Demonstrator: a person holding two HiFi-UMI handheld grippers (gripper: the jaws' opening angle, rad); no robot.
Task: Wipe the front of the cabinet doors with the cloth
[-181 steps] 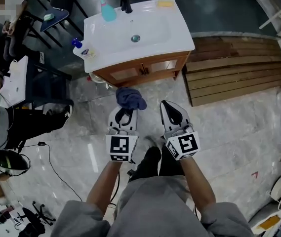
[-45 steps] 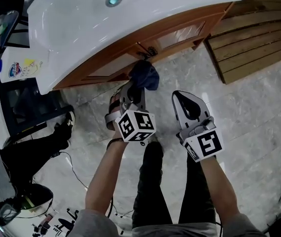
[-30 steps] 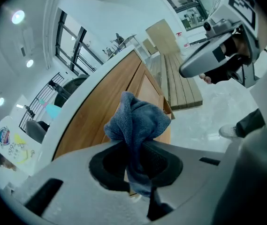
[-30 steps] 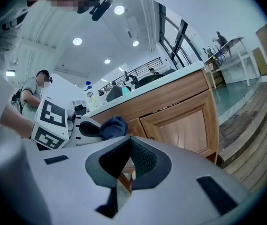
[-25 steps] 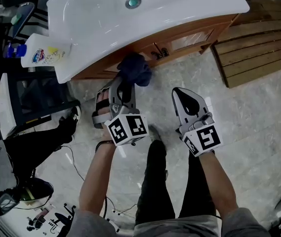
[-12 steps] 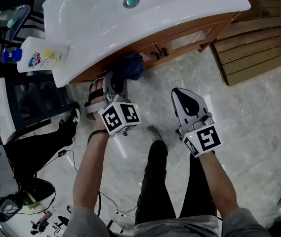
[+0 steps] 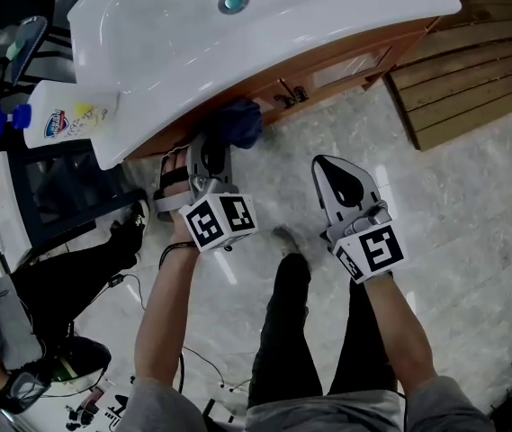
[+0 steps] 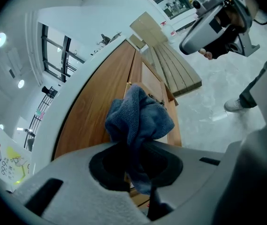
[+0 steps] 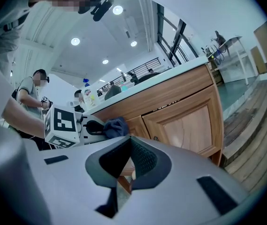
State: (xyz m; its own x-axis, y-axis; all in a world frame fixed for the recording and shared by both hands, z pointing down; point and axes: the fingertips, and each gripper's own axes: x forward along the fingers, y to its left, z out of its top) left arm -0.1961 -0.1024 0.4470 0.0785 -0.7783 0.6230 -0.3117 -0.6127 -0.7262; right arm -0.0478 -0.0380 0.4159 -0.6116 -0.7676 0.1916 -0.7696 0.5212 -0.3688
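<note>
A wooden cabinet under a white sink top (image 7: 166, 34) stands ahead of me. My left gripper (image 7: 218, 144) is shut on a dark blue cloth (image 7: 239, 122), which it presses against the left cabinet door just left of the two door handles (image 7: 289, 97). In the left gripper view the cloth (image 8: 140, 118) bunches out of the jaws against the wood of that door (image 8: 95, 116). My right gripper (image 7: 338, 180) hangs shut and empty over the marble floor, apart from the cabinet. Its own view looks at the right door (image 9: 185, 125), with its jaws (image 9: 126, 179) together.
A white detergent bottle (image 7: 67, 120) with a blue cap lies at the left end of the sink top. Wooden planks (image 7: 471, 70) lie on the floor to the right of the cabinet. A black stand (image 7: 58, 196) and another person sit at the left; cables trail on the floor.
My left gripper has carried the cloth leftward along the cabinet front, from the handles onto the left door. The right gripper has stayed where it was.
</note>
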